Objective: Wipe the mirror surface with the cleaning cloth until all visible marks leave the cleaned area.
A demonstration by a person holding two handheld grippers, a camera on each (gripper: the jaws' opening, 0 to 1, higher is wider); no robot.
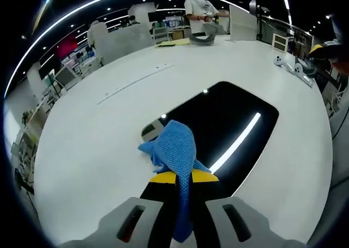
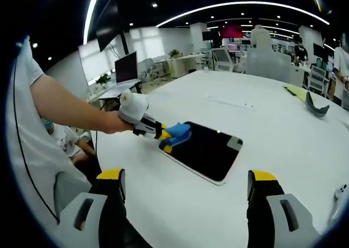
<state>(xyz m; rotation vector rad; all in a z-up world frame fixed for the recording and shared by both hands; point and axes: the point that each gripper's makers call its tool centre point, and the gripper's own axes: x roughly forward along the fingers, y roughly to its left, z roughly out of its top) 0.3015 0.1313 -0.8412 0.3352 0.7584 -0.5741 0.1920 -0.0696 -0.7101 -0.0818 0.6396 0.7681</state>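
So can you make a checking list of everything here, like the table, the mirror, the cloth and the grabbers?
Surface: white table, large and mostly bare.
Job's things: dark mirror lies flat on the table, reflecting ceiling lights; blue cloth rests on its near corner.
Clutter: grey curved object and yellow sheet at the far side; small white device near the edge.
Grippers: left gripper shut on the blue cloth; right gripper open, holding nothing, above the table.
Cables: thin dark cord by the person's side.
Surroundings: open office with desks, monitors and ceiling light strips; a person stands beyond the table.
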